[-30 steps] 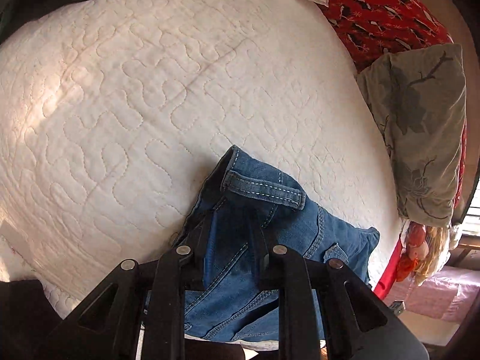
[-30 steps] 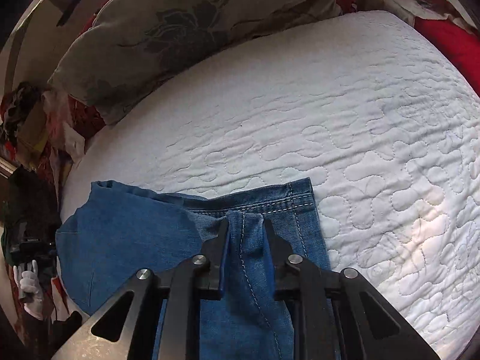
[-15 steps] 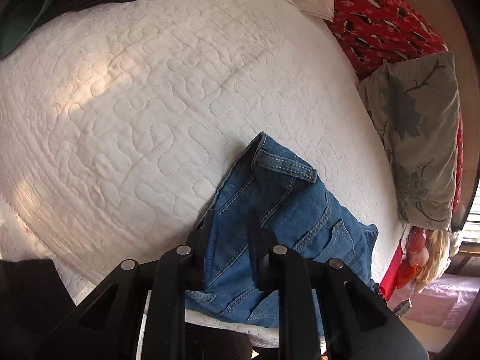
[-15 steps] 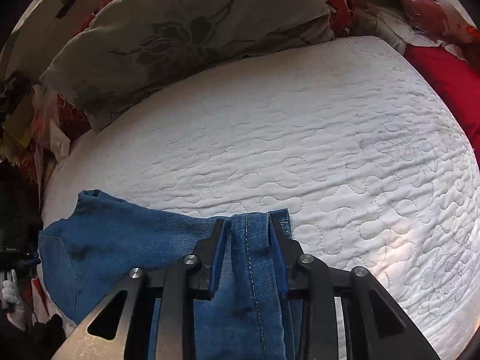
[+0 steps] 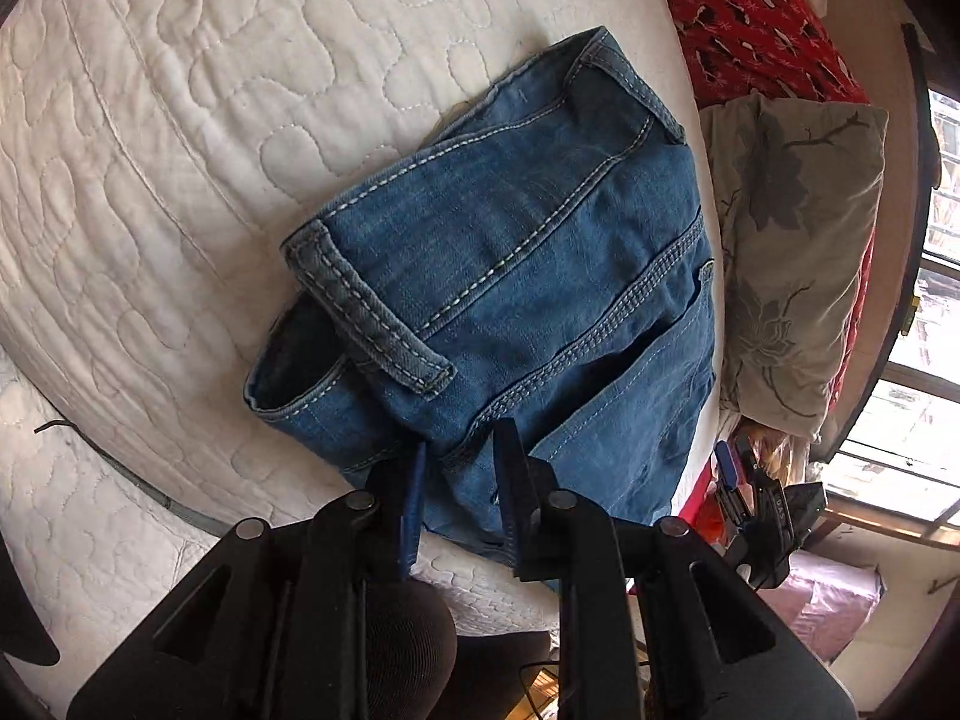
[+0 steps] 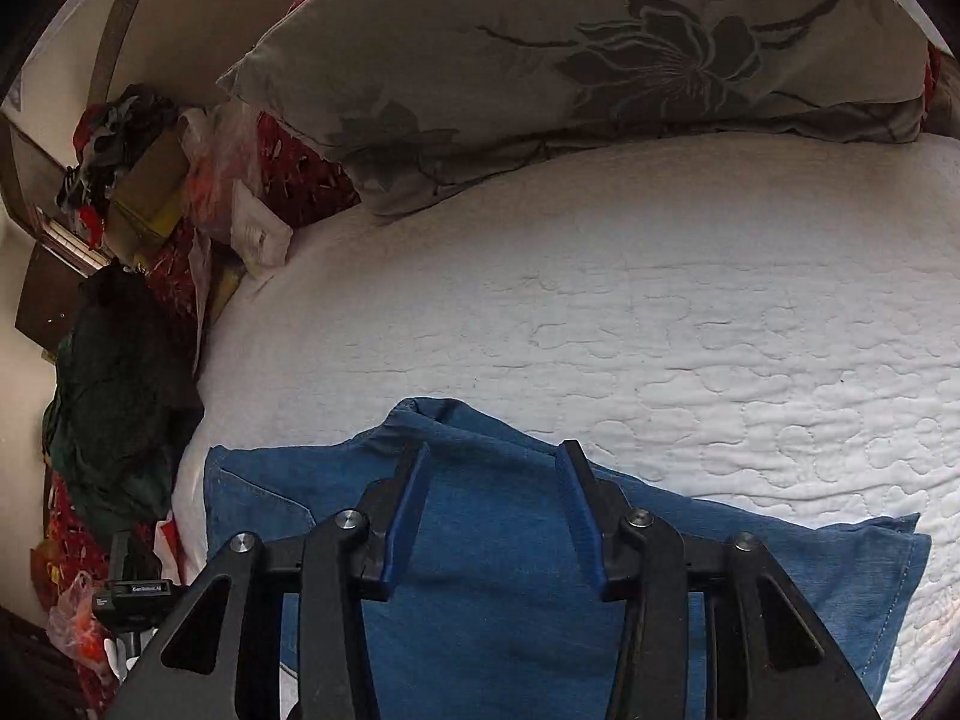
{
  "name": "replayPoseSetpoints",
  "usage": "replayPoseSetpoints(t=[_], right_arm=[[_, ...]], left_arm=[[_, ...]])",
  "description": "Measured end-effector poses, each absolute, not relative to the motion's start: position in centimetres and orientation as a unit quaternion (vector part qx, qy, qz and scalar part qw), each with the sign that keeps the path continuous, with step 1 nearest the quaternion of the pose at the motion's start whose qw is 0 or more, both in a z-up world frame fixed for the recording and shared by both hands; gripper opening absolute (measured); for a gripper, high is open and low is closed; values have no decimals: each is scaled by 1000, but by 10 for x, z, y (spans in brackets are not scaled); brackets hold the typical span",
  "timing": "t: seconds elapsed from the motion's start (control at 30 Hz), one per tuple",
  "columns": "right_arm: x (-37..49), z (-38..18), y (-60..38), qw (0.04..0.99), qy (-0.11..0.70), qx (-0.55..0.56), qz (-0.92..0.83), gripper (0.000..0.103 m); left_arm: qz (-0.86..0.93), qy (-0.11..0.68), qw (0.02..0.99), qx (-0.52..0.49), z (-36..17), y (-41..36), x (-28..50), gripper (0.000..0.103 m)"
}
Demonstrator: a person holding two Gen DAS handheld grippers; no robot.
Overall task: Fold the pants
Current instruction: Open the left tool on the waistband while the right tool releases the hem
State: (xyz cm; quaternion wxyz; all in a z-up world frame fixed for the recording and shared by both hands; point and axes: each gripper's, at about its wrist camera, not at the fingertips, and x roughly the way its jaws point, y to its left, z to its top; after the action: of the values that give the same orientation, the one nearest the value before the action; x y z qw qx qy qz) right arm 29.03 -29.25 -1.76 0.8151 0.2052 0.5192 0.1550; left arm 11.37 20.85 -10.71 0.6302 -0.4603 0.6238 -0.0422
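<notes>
The blue denim pants [image 5: 540,270] lie folded into a compact bundle on the white quilt [image 5: 180,150], with a hem cuff on top at the near left. My left gripper [image 5: 463,444] sits at the bundle's near edge. Its jaws are opening, and the denim edge lies loosely between them. In the right wrist view the pants [image 6: 498,540] lie flat under my right gripper [image 6: 495,450]. Its jaws are opening too, with blue pads [image 6: 414,492] well apart above the cloth and nothing pinched.
A grey flowered pillow [image 6: 600,60] [image 5: 792,240] lies along the far side of the quilt [image 6: 720,330]. A red patterned blanket [image 5: 762,18] lies behind it. Dark green cloth [image 6: 120,390] and bags pile up off the bed's left edge. A black device [image 5: 768,510] stands past the bed's corner.
The right gripper opened and let go of the denim fold it held, which now lies flat. The left gripper swung closer over the bundle, rolled, and loosened on the denim.
</notes>
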Motion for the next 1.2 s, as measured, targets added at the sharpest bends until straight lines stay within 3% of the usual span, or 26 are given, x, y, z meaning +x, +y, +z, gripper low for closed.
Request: replayPoseSetpoints(t=[0.03, 0.27, 0.3, 0.33, 0.37, 0.57, 0.87, 0.9, 1.07, 1.2], right_arm=[[296, -22, -286, 812, 523, 204, 156, 45], [329, -51, -224, 804, 552, 119, 187, 46], [331, -54, -212, 807, 553, 81, 191, 43], [332, -57, -200, 809, 554, 41, 193, 26], [332, -58, -192, 805, 557, 15, 203, 18], [339, -57, -194, 814, 548, 4, 191, 15], [299, -28, -246, 811, 530, 148, 200, 42], [286, -23, -259, 808, 525, 172, 203, 47], [192, -11, -338, 801, 513, 257, 170, 49], [99, -24, -417, 783, 512, 344, 85, 66]], left_arm=[[-43, 622, 631, -462, -108, 205, 118, 29], [-3, 611, 648, -456, -106, 196, 116, 27], [6, 609, 652, -451, -105, 196, 113, 21], [16, 610, 657, -443, -104, 194, 111, 16], [22, 607, 661, -440, -101, 192, 108, 14], [37, 606, 673, -423, -109, 179, 77, 10], [15, 558, 713, -424, -76, 211, 53, 8], [17, 555, 713, -428, -74, 218, 54, 8], [-12, 567, 687, -453, -86, 223, 74, 11], [-29, 580, 671, -461, -97, 212, 87, 11]])
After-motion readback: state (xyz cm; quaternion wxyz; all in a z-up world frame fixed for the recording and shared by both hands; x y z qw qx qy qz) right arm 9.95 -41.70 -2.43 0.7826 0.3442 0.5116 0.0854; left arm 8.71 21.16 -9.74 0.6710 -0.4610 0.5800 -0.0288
